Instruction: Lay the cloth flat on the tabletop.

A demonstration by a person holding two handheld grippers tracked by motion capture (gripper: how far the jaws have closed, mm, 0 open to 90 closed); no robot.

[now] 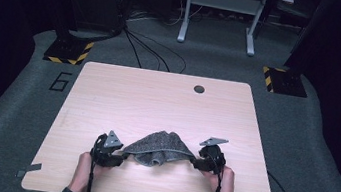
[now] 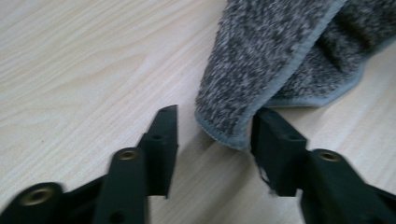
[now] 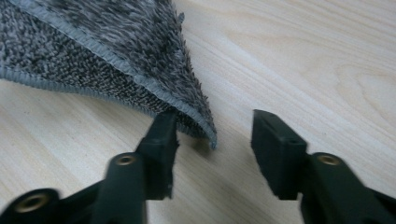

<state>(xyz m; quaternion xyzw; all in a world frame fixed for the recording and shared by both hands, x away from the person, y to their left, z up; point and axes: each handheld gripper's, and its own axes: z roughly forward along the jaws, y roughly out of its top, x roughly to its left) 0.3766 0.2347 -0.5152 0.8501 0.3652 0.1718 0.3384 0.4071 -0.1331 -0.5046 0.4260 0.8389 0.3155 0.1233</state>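
Observation:
A grey speckled cloth (image 1: 161,147) lies bunched and folded near the front of the wooden table (image 1: 158,99). My left gripper (image 1: 124,159) is at the cloth's left end and my right gripper (image 1: 194,162) at its right end, each in a hand low over the table. In the left gripper view the left gripper (image 2: 215,116) stands open, with a hemmed corner of the cloth (image 2: 261,65) hanging between the jaws, close to the right one. In the right gripper view the right gripper (image 3: 212,119) is open too, and a pointed cloth corner (image 3: 140,60) rests by its left jaw.
A round dark hole (image 1: 199,89) sits near the table's far edge. Strips of tape (image 1: 29,169) mark the front corners. Beyond the table, cables (image 1: 149,52) run over the grey floor toward a white frame (image 1: 220,12) and striped floor plates (image 1: 68,51).

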